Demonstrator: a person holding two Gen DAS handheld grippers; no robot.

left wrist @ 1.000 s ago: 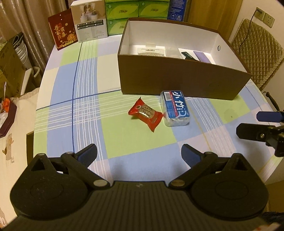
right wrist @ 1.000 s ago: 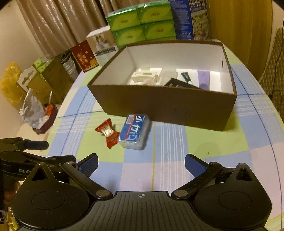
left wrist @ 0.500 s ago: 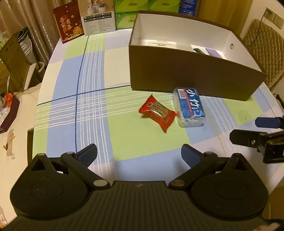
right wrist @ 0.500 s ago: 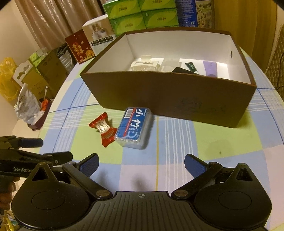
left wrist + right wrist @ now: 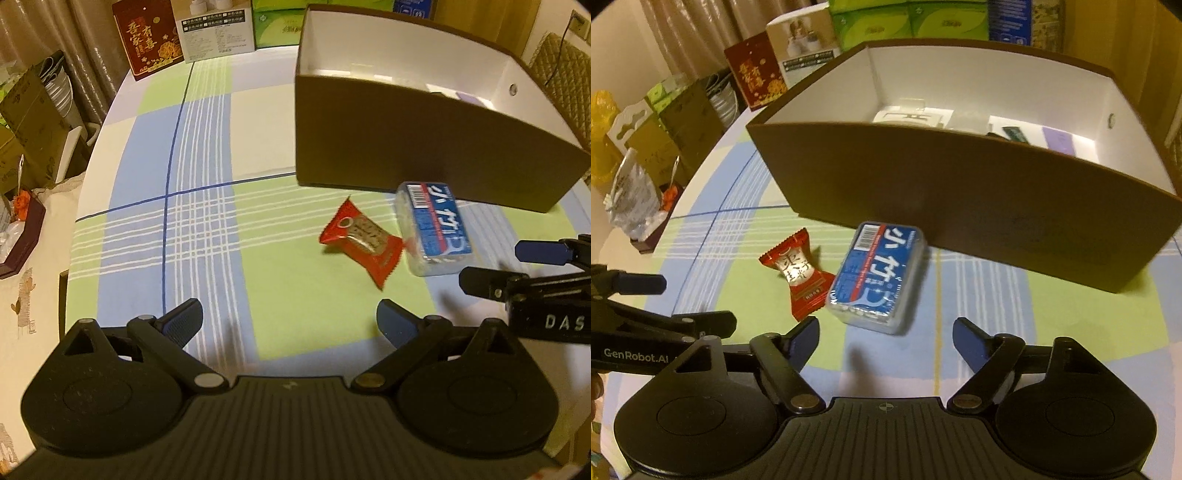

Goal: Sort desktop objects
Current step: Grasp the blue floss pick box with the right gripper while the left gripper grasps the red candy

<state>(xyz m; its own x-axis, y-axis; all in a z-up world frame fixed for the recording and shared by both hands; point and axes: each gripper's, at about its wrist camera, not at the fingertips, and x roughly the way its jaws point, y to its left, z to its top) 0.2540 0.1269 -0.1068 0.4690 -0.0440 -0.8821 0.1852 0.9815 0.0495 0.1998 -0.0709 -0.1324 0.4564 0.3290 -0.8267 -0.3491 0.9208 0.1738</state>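
A red snack packet (image 5: 360, 240) (image 5: 798, 271) and a clear box with a blue label (image 5: 434, 227) (image 5: 879, 277) lie side by side on the checked tablecloth, just in front of a brown cardboard box (image 5: 424, 155) (image 5: 960, 199) that holds several small items. My left gripper (image 5: 290, 321) is open and empty, a little short and left of the packet. My right gripper (image 5: 886, 338) is open and empty, just short of the blue-label box. Each gripper shows at the edge of the other's view.
A red gift box (image 5: 147, 37), a white carton (image 5: 216, 31) and green tissue boxes (image 5: 908, 22) stand at the table's far edge. Cartons and bags (image 5: 635, 155) sit off the left side. A quilted chair (image 5: 565, 70) stands at the right.
Both grippers have moved forward and lower toward the packet and the blue-label box, which now look larger. Both stay open. The objects have not moved.
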